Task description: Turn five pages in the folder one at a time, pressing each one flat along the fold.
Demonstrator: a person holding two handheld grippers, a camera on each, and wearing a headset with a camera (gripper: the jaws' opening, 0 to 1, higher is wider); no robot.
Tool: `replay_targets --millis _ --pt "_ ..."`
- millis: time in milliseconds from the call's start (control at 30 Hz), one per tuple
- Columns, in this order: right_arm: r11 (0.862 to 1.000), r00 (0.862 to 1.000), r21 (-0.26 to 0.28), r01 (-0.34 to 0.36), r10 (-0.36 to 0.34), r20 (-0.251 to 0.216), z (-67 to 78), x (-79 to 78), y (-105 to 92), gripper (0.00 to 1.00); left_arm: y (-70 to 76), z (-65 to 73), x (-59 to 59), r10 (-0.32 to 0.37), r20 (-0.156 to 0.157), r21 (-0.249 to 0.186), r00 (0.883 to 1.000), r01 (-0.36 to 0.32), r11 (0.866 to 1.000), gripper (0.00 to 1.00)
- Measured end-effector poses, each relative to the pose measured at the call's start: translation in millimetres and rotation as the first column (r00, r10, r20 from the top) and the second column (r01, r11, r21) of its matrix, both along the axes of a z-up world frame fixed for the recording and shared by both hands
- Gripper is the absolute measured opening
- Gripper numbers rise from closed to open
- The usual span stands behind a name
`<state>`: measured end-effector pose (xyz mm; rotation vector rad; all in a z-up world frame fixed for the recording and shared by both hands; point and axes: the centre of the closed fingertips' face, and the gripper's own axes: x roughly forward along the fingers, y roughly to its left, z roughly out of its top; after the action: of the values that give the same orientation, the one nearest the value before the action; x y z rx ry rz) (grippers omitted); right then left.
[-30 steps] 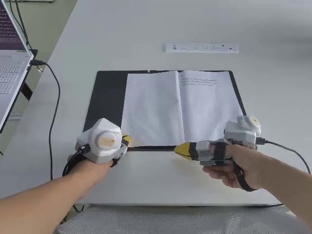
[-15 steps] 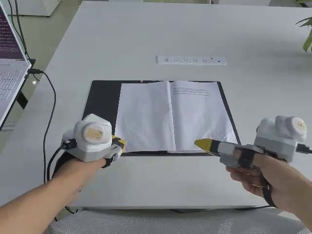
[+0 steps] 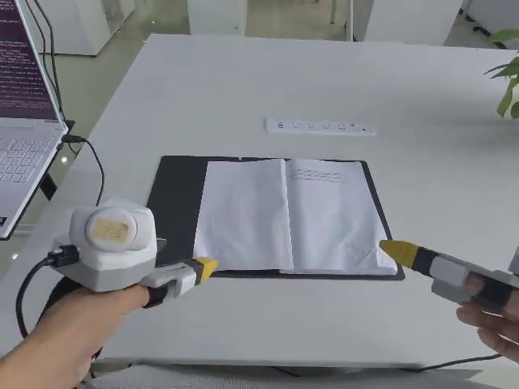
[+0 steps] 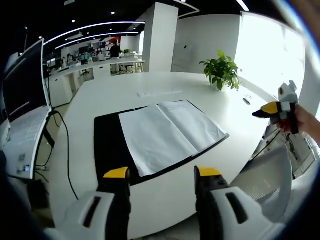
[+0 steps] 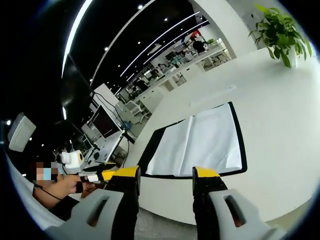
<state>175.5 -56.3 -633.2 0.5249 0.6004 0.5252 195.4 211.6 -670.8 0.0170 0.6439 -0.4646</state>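
White workbench (image 3: 243, 73), open-plan office behind it; we list outward from the two tools. Left gripper (image 4: 162, 175): yellow-tipped jaws apart, nothing between them, held before the near left edge of the folder (image 3: 174, 203), with bare bench between in its own view. Right gripper (image 5: 164, 175): jaws likewise apart and empty, near the folder's near right corner and, as we read its own view, clear of the paper. Folder: black cover, lying open and flat mid-bench, with the left page (image 3: 243, 215) and right page (image 3: 332, 211) meeting at the fold (image 3: 288, 215). The right page carries a few lines of print at its top and looks lightly rumpled toward the near corner. Beyond the folder: power strip (image 3: 320, 126), well apart on the far side; laptop (image 3: 20, 138) at the bench's left edge; potted plant (image 3: 507, 81) at far right. No page is lifted, so we judge a turn is yet to start. Hazards, as we judge them: jaws closing on more than one sheet at the corner would turn two pages together and spoil the count. A skewed or hurried pull could crease or tear the thin paper. The folder could slide on the smooth top if the left gripper does not steady it. A page left unpressed at the fold may spring back.
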Motion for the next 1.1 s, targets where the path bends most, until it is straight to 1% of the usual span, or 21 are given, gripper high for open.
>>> replay_targets --millis 67,100,200,233,300,367,433,567,700,767,833,933,1000,1100 --pt "1.000 1.000 -0.028 0.006 -0.006 0.013 0.6 -4.6 -4.2 0.43 2.2 8.7 -4.9 0.009 0.010 -0.007 1.000 -0.009 1.000 0.52" --pt "0.999 1.000 -0.043 0.012 -0.011 0.027 1.8 -7.7 -7.5 0.43 3.1 15.0 -8.9 0.016 0.015 -0.019 1.000 -0.016 1.000 0.52" --pt "0.997 0.999 -0.072 0.031 -0.028 0.032 1.2 -12.2 -15.7 0.43 4.4 23.5 -16.0 0.013 0.025 -0.021 1.000 -0.012 1.000 0.53" --pt "0.996 0.998 -0.082 0.044 -0.040 0.052 3.0 -12.5 -19.9 0.42 5.7 27.2 -18.2 0.017 0.032 -0.021 0.999 -0.016 1.000 0.53" --pt "0.995 0.996 -0.079 0.063 -0.058 0.062 5.6 -13.5 -25.2 0.42 7.4 33.0 -20.7 0.024 0.045 -0.026 0.999 -0.023 0.999 0.54" --pt "0.994 0.995 -0.071 0.084 -0.079 0.064 8.5 -12.8 -30.1 0.43 7.5 37.0 -22.5 0.029 0.048 -0.037 0.998 -0.028 0.999 0.55" --pt "0.992 0.992 -0.076 0.101 -0.094 0.085 12.4 -11.0 -34.5 0.45 6.8 38.9 -23.3 0.030 0.049 -0.037 0.998 -0.028 0.999 0.56" --pt "0.991 0.991 -0.077 0.110 -0.103 0.090 14.9 -7.5 -38.7 0.45 3.4 39.6 -22.3 0.023 0.051 -0.037 0.998 -0.021 0.999 0.58" --pt "0.990 0.991 -0.098 0.100 -0.091 0.097 14.8 -3.1 -38.0 0.46 0.8 36.0 -19.3 0.021 0.047 -0.024 0.999 -0.020 1.000 0.58" --pt "0.990 0.992 -0.108 0.096 -0.085 0.098 13.6 -0.3 -37.4 0.46 -0.1 33.3 -17.8 0.023 0.047 -0.020 0.999 -0.022 1.000 0.58" --pt "0.989 0.992 -0.117 0.092 -0.081 0.098 12.6 2.4 -37.2 0.45 -0.8 31.3 -17.2 0.027 0.037 -0.019 0.999 -0.026 0.999 0.59" --pt "0.989 0.993 -0.125 0.081 -0.069 0.099 11.4 5.7 -36.5 0.45 -2.4 31.0 -15.9 0.028 0.039 -0.013 0.999 -0.028 1.000 0.59" --pt "0.989 0.993 -0.127 0.076 -0.064 0.099 10.1 8.1 -36.3 0.45 -4.5 30.4 -14.4 0.031 0.034 -0.019 0.999 -0.031 0.999 0.59" --pt "0.989 0.994 -0.133 0.072 -0.060 0.094 4.4 12.7 -36.2 0.44 -8.2 25.7 -10.9 0.032 0.033 -0.016 0.999 -0.031 0.999 0.58"
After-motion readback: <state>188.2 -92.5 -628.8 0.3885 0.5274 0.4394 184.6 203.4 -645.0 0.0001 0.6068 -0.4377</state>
